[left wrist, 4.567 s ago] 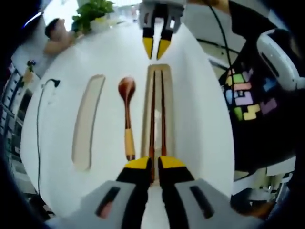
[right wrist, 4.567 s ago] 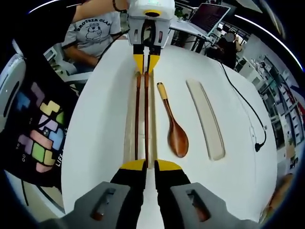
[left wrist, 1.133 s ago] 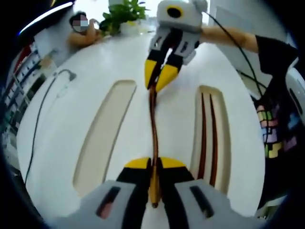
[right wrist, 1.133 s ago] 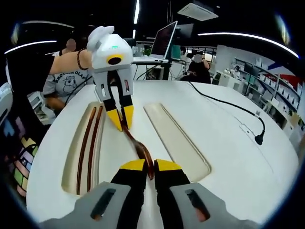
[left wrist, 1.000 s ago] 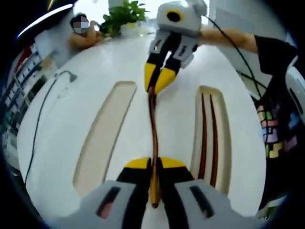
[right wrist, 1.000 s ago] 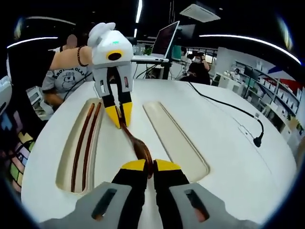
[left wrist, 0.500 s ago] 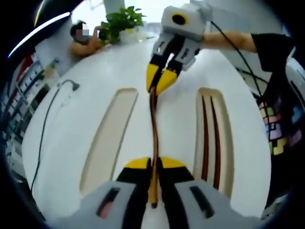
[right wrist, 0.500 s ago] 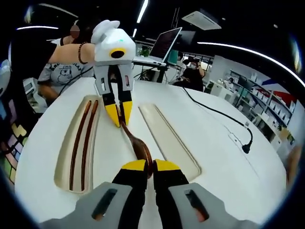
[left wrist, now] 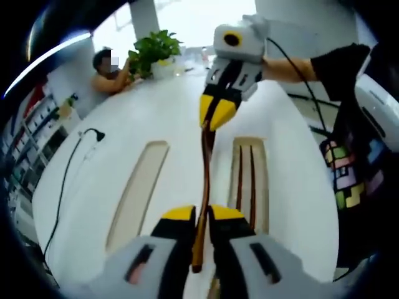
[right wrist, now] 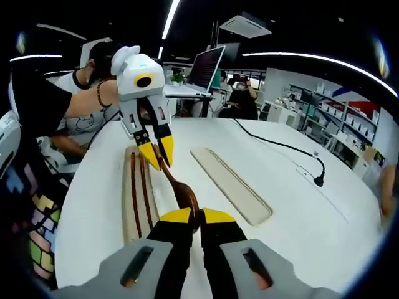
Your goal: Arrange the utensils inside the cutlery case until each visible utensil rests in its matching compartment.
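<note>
A: Why is the wooden spoon (left wrist: 203,163) up in the air like that?

B: It is carried by both ends. The left gripper (left wrist: 199,219) is closed on the pale handle end, and the right gripper (right wrist: 192,218) is clamped on the dark bowl. Held level above the white cutlery case (left wrist: 168,118), it can probably be lowered flat into the empty compartment (left wrist: 138,190).

A: And the chopsticks (left wrist: 245,180)?

B: They lie side by side in their own slot, just beside the spoon's line.

A: What does each view add?

B: The left gripper view shows the handle passing between its jaws and a potted plant (left wrist: 153,51) at the table's far edge. The right gripper view shows the spoon's bowl (right wrist: 186,198), an open laptop (right wrist: 206,67), and the empty compartment (right wrist: 230,185) lying to the right of the spoon.
</note>
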Demonstrator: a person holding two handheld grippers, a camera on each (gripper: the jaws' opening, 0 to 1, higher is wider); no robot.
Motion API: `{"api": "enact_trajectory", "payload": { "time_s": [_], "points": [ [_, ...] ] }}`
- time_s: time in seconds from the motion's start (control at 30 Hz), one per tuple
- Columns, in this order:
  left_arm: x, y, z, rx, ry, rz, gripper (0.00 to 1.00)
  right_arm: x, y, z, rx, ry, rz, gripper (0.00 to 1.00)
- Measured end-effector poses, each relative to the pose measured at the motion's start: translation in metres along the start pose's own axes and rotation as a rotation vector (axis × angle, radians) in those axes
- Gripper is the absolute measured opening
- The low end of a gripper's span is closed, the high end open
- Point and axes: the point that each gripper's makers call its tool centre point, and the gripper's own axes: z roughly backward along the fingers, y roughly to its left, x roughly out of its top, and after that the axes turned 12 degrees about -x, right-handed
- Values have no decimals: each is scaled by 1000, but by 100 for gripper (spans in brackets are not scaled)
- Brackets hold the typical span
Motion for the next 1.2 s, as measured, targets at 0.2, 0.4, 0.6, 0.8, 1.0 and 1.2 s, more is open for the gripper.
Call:
{"api": "enact_trajectory", "payload": {
  "time_s": [0.2, 0.4, 0.6, 0.8, 1.0, 1.2],
  "points": [
    [-1, -24, 3, 9, -5, 39, 9, -2, 21, 14, 30, 35, -77, 2],
    [-7, -36, 0, 30, 25, 24, 10, -11, 39, 17, 58, 86, -148, 3],
    [-13, -39, -3, 54, 33, 19, 11, -19, 47, 15, 76, 119, -221, 3],
    [-17, -40, -4, 76, 39, 10, 11, -23, 53, 14, 92, 164, -292, 3],
    [-22, -39, -2, 102, 38, 11, 11, -22, 56, 10, 124, 187, -378, 3],
    [-25, -39, -1, 111, 49, -19, 11, -26, 58, 6, 142, 214, -392, 3]
  ]
}}
